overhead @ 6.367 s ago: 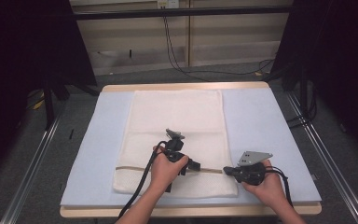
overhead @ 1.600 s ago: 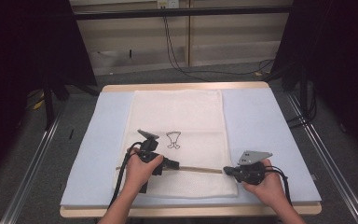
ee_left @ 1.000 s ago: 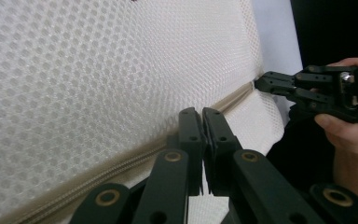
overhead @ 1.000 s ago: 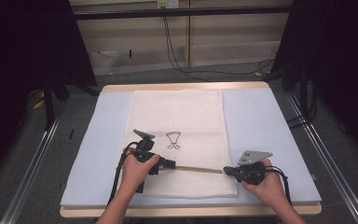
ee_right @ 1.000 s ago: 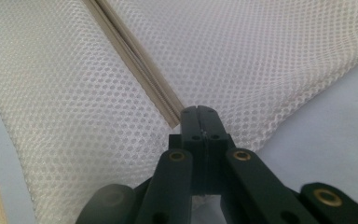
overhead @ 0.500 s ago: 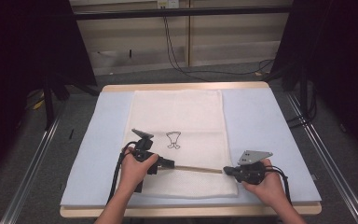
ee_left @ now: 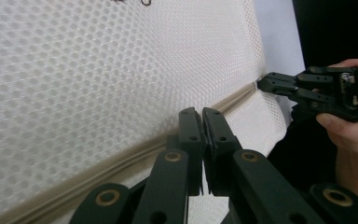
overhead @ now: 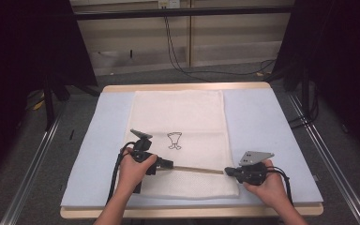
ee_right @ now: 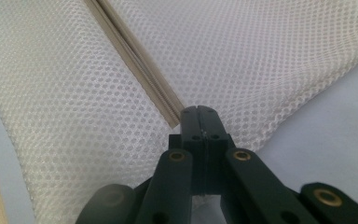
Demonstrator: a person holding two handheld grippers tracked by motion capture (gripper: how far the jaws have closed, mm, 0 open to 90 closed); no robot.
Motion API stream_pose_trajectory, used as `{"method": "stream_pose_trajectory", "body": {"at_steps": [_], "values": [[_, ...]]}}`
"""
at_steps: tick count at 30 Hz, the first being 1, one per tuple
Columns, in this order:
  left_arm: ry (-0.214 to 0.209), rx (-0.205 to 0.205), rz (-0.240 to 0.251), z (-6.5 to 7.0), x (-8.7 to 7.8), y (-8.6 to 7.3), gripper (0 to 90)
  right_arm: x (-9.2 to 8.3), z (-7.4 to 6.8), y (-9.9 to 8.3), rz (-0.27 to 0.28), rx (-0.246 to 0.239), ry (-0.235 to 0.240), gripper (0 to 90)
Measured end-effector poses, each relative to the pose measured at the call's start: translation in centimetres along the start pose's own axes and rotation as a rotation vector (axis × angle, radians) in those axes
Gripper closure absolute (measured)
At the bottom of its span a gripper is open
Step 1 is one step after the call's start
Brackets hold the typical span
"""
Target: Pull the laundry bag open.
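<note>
Mid-fold: left tool (overhead: pixel 168 164) and right tool (overhead: pixel 228 171) both clenched on mesh cloth (overhead: pixel 183 112) hem. Next: carry hem toward 12 o'clock, evenly.

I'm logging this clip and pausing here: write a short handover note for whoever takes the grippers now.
Left gripper: shut on the beige hem of the mesh cloth, at its left part.
Right gripper: shut on the same hem at the cloth's right edge.
The cloth lies flat on the blue mat, small drawing facing up.
Done: near strip folded over, hem pinched at two points.
Left: probably carry the fold on; I can't tell how far.
</note>
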State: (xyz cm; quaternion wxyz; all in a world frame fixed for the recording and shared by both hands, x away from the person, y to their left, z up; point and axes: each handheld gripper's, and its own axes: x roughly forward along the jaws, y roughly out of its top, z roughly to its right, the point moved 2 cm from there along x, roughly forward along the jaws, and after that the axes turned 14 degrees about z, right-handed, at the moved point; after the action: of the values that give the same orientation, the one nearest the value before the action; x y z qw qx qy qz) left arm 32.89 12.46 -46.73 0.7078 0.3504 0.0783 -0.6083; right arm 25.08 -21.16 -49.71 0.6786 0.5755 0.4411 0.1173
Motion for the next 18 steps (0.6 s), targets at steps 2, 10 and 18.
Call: {"method": "stream_pose_trajectory", "body": {"at_steps": [2,10,18], "values": [[0.01,0.003,0.002,-0.1,-0.1,0.0,87.4,0.0,0.0,0.0,0.0,0.0,0.0,90.0],[0.0,-0.013,0.008,-0.4,-0.5,0.0,87.4,0.0,0.0,0.0,0.0,-0.001,-0.002,90.0],[0.018,-0.021,0.022,-1.0,-1.3,-0.1,87.4,0.0,0.0,0.0,0.0,-0.002,-0.002,90.0]]}}
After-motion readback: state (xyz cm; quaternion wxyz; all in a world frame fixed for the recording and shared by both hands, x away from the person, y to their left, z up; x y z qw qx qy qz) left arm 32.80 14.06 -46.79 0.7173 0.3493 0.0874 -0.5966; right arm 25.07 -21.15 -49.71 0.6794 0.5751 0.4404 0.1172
